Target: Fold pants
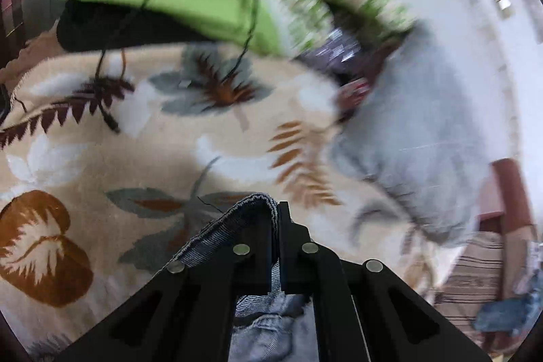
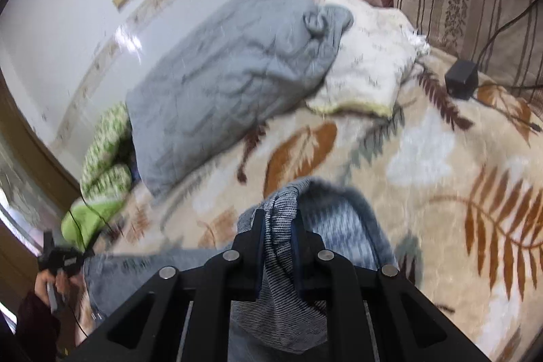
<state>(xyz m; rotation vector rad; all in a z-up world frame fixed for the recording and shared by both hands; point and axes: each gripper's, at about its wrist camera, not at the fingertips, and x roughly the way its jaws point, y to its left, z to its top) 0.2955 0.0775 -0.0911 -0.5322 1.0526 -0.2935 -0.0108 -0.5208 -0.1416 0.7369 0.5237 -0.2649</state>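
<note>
Both grippers hold the pants. My left gripper (image 1: 275, 209) is clamped on a denim hem edge that curls over its left finger. My right gripper (image 2: 278, 219) is pinched narrow on a thick bunch of the pants (image 2: 278, 287), which droop below and beyond its jaws. The garment hangs between my two grips, above the leaf-patterned blanket (image 2: 441, 192). I judge the step to be lifting and spreading. Next I should draw the edges level, then lay them flat. The denim looks faded blue-grey, rumpled and blurred.
</note>
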